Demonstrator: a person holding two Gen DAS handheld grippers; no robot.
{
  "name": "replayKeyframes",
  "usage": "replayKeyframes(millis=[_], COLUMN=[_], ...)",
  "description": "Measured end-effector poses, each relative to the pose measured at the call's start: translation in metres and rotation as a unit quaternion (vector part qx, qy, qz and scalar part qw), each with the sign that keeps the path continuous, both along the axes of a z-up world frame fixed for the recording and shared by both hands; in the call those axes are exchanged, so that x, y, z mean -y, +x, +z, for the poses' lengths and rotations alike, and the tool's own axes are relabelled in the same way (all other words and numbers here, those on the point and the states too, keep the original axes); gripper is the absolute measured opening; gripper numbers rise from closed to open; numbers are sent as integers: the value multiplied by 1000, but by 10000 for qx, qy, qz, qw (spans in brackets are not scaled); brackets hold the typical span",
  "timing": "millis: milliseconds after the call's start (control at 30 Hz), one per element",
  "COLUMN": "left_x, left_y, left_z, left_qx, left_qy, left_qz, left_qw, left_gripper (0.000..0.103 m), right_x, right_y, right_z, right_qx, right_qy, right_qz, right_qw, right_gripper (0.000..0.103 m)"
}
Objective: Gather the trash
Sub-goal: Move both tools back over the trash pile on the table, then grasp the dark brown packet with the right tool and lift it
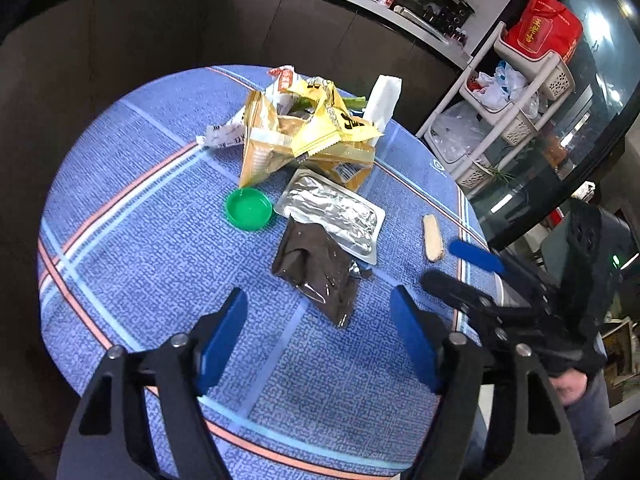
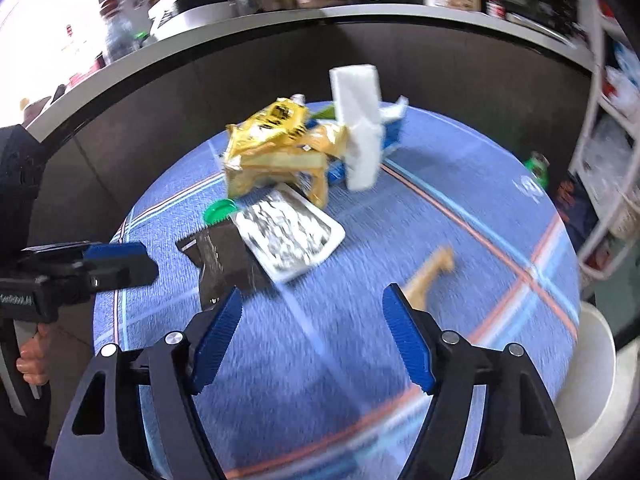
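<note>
On the round table with a blue plaid cloth [image 1: 140, 200] lies a heap of yellow snack wrappers [image 1: 312, 128] [image 2: 272, 140], with a white paper piece [image 1: 382, 100] [image 2: 358, 120] standing behind it. In front lie a silver foil pouch [image 1: 336, 212] [image 2: 288, 236], a dark brown wrapper [image 1: 316, 268] [image 2: 224, 256], a green cap [image 1: 249, 209] [image 2: 219, 210] and a wooden stick [image 1: 433, 238] [image 2: 428, 272]. My left gripper [image 1: 318, 298] [image 2: 120, 260] hovers open just short of the brown wrapper. My right gripper [image 2: 313, 294] [image 1: 452, 266] is open above the cloth, left of the stick, holding nothing.
A dark counter crowded with kitchenware curves behind the table. At the right stands a white basket rack [image 1: 512, 92] with a red bag [image 1: 544, 28] on top. A white bin [image 2: 588, 372] sits beside the table's right edge. A small green object [image 2: 536, 164] is near that edge.
</note>
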State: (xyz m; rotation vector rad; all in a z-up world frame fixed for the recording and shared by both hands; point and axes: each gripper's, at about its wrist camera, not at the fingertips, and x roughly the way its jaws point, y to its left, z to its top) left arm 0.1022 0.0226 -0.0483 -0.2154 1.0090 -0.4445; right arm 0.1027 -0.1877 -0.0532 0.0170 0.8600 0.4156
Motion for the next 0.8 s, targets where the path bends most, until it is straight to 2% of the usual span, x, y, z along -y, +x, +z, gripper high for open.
replayKeyframes(millis=[100,300,367,533,633,700,733,767,800], left_x=[-1,-9,-11,-6,-3,-1,-1,1,3], left_y=[4,13,16,23,29,36,38,42,44], left_z=[-1,-1,-3,-12,-19,-25,-27,-29,-29], left_qx=[-5,-92,-138,-261,-348,-435,-452,-486,-492], left_qy=[6,-16,-50,-55,-109,-177,-198,-206,-227], left_qz=[16,69,80,11,-13,9,23,51,36], left_qw=[10000,9999,9999,9996,9993,9989,9988,9986,9985], left_gripper=[73,72,72,72,72,72,72,72,72], right_x=[-10,-25,-27,-36,-37,-29,-24,-18,-13], right_y=[26,61,66,77,75,68,63,59,53], right_z=[-5,-22,-25,-32,-32,-26,-22,-20,-18], right_qx=[-42,-267,-222,-244,-204,-202,-211,-259,-246], right_qy=[-128,-432,-534,-650,-702,-587,-513,-408,-323], right_qz=[476,1263,1379,1600,1550,1242,1096,931,780], right_qw=[9988,9907,9888,9847,9852,9903,9924,9945,9961], right_gripper=[73,75,87,86,66,53,24,14,12])
